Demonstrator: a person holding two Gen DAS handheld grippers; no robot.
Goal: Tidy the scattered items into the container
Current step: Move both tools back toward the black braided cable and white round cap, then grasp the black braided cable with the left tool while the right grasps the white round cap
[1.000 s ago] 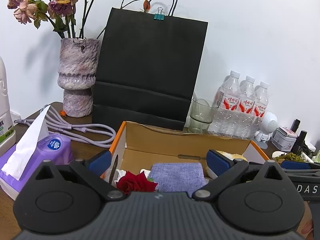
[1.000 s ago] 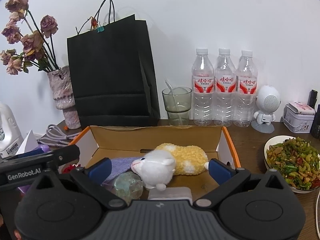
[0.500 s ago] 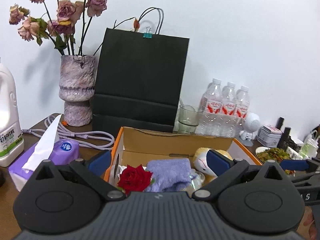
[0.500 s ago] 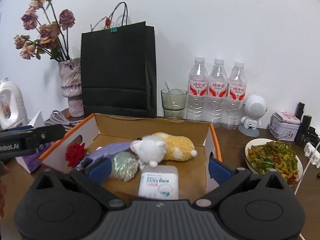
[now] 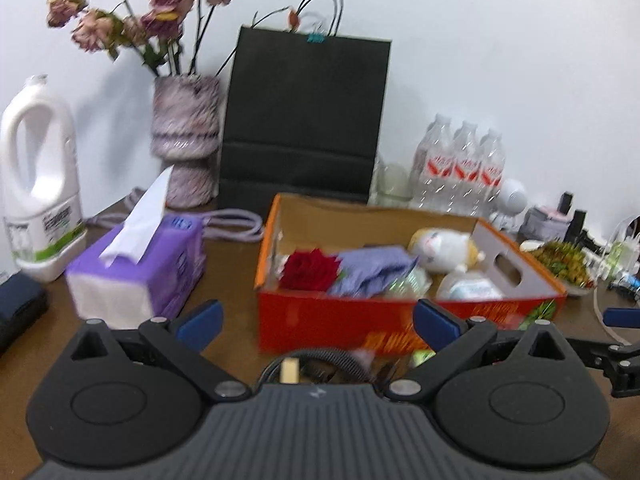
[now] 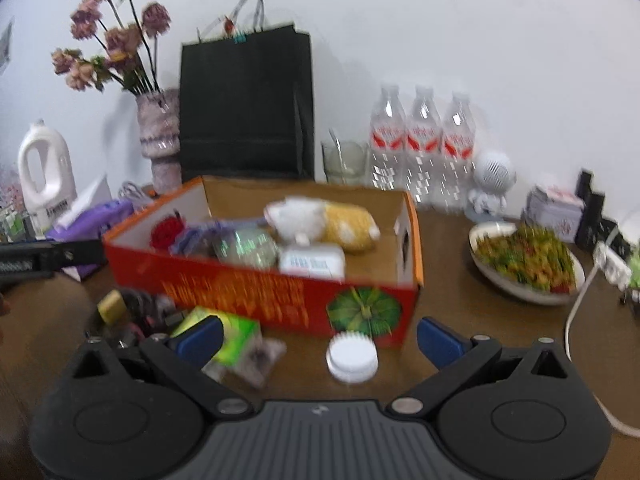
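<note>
An orange cardboard box [image 5: 360, 322] [image 6: 256, 292] stands on the brown table. Inside lie a red rose [image 5: 310, 270], a purple cloth [image 5: 372, 270], a white and yellow plush toy [image 5: 444, 246] [image 6: 320, 220], a clear ball [image 6: 248, 246] and a white packet [image 6: 312, 262]. In front of the box lie a white ribbed cap [image 6: 352, 358], a green box [image 6: 234, 338], a coiled black cable [image 5: 316, 364] and small clutter [image 6: 132, 312]. My left gripper [image 5: 316, 322] and my right gripper [image 6: 318, 338] are both open and empty, held back from the box's front wall.
A purple tissue pack [image 5: 136, 272], white jug [image 5: 40, 184], flower vase [image 5: 186, 140] and black paper bag [image 5: 304, 116] stand left and behind. Water bottles [image 6: 420, 152], a glass [image 6: 344, 160], a white robot figure [image 6: 492, 180] and a plate of food [image 6: 524, 262] are at right.
Both grippers have pulled back and up from over the box; its red front wall and the items lying before it now show. Both stay open.
</note>
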